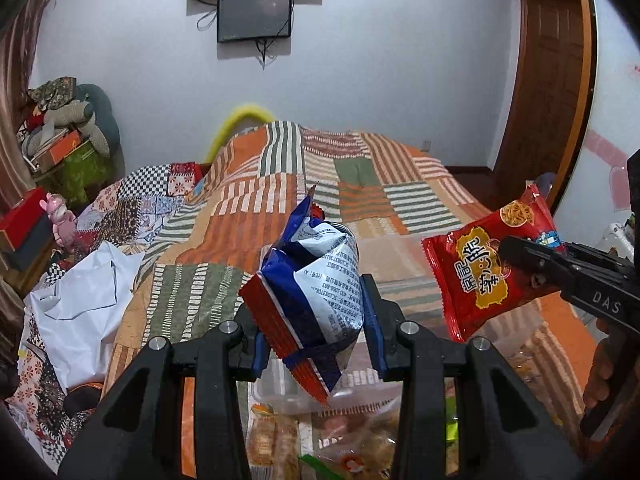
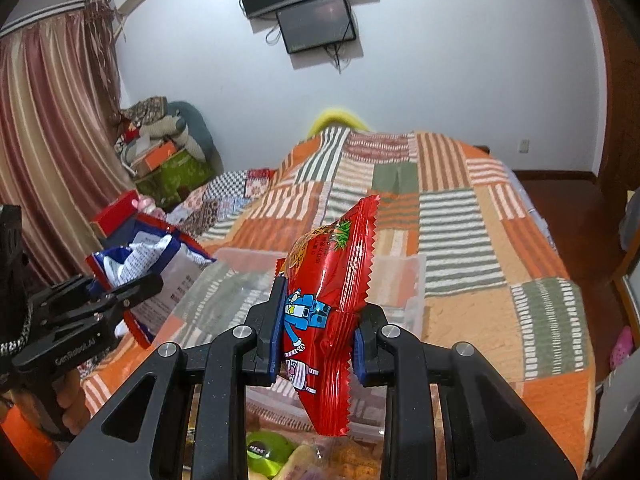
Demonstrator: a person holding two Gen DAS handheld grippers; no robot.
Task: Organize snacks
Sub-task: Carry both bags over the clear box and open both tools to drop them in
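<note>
My left gripper (image 1: 316, 334) is shut on a blue, white and red snack bag (image 1: 320, 292), held upright above the bed. My right gripper (image 2: 318, 344) is shut on a red noodle-snack packet (image 2: 332, 292) with a cartoon figure on it. In the left wrist view the right gripper (image 1: 524, 260) comes in from the right with the red packet (image 1: 480, 276). In the right wrist view the left gripper (image 2: 120, 292) shows at the left with the blue bag (image 2: 160, 260). A clear plastic box (image 2: 404, 276) lies on the bed beyond both packets. Several loose snacks (image 1: 276, 440) lie below the grippers.
A striped patchwork blanket (image 1: 360, 168) covers the bed. A white plastic bag (image 1: 88, 300) lies at its left edge, near a pink toy (image 1: 62, 216) and a red box (image 1: 22, 216). Piled boxes and clothes (image 2: 168, 148) stand by the curtain (image 2: 52, 140). A wooden door (image 1: 548, 92) is at the right.
</note>
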